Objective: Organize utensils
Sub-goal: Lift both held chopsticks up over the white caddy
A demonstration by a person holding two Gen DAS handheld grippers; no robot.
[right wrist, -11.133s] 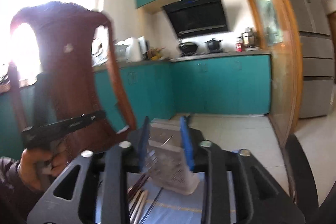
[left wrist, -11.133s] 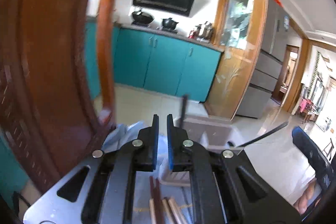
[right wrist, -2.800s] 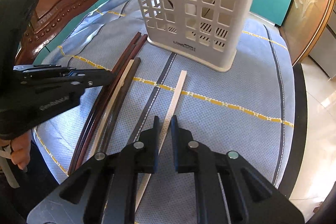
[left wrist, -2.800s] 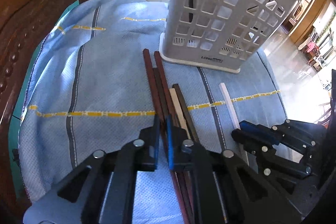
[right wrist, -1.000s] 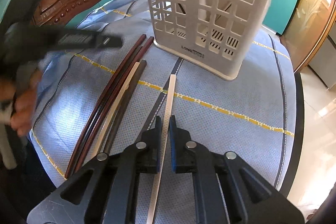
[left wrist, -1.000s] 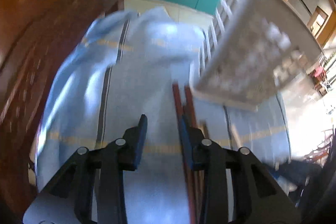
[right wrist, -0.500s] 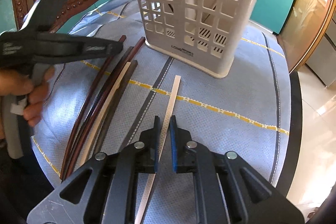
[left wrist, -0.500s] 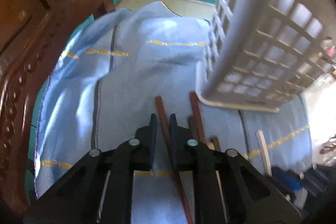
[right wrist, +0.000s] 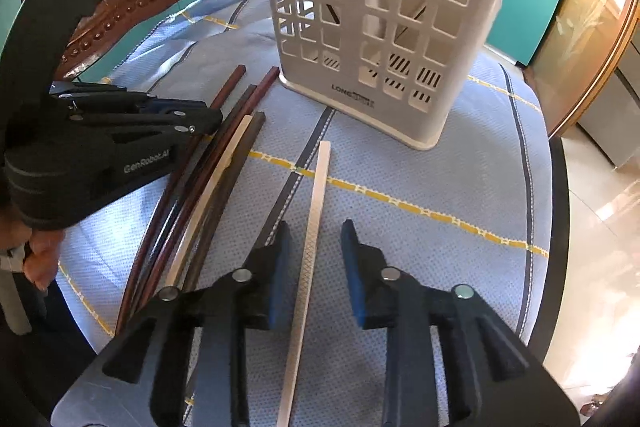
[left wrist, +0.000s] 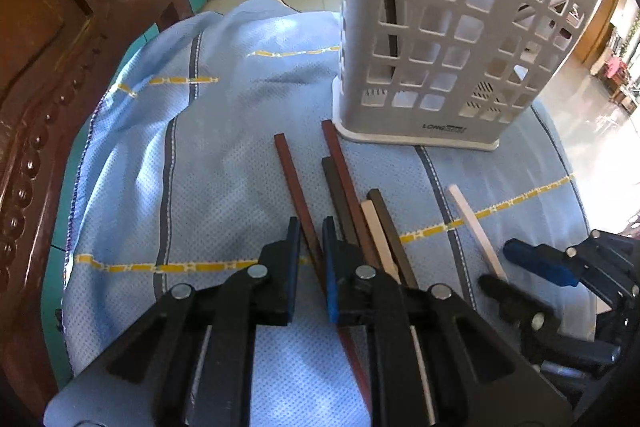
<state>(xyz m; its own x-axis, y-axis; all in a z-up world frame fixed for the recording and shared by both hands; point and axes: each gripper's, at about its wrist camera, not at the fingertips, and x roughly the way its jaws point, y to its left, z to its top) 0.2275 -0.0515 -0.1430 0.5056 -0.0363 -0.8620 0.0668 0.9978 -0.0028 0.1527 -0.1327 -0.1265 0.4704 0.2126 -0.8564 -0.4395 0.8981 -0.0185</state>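
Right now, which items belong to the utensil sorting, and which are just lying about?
Job:
- white holder
- loose pale chopstick
- reddish chopstick, left gripper shut on it
- other chopsticks
- right gripper, just opened

Lying about:
- blue cloth
- wooden chair

Chopsticks beside a white slotted plastic utensil basket (right wrist: pixel 384 27)

Dark wooden chopsticks (left wrist: pixel 348 187) lie bunched with one pale stick; a lone pale chopstick (right wrist: pixel 316 203) lies apart; basket upright.

The right tongs (right wrist: pixel 314 263) have just been opening and now stand clear on either side of the pale flat plastic chopstick (right wrist: pixel 310 239) lying on the cloth. The left tongs (left wrist: pixel 310 251) have closed onto a reddish-brown wooden chopstick (left wrist: pixel 294 183), now splayed apart from its bundle.
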